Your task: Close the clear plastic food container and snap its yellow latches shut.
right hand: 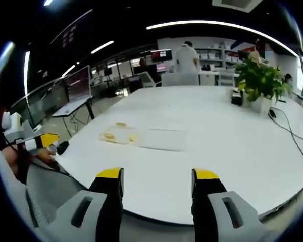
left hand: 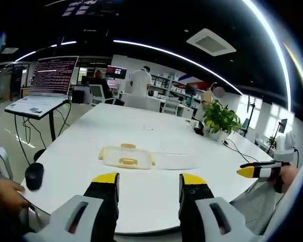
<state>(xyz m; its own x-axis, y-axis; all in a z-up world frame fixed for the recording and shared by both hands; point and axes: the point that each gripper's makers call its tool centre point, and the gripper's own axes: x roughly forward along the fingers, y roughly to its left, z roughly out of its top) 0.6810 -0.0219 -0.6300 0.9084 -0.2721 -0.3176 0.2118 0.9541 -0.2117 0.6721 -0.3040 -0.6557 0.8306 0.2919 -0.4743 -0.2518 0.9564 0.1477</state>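
Note:
A clear plastic food container with yellow latches lies on the white table. Its clear lid lies flat to its right. In the right gripper view the container sits left of centre with the lid beside it. My left gripper is open, above the table's near edge, short of the container. My right gripper is open too, held over the near edge. The right gripper's yellow tip enters the left gripper view at the right. The left gripper's tip shows at the left of the right gripper view.
A black mouse lies at the table's left edge, near a hand. A potted plant and cables stand at the far right. A laptop stand is left of the table. People stand at desks behind.

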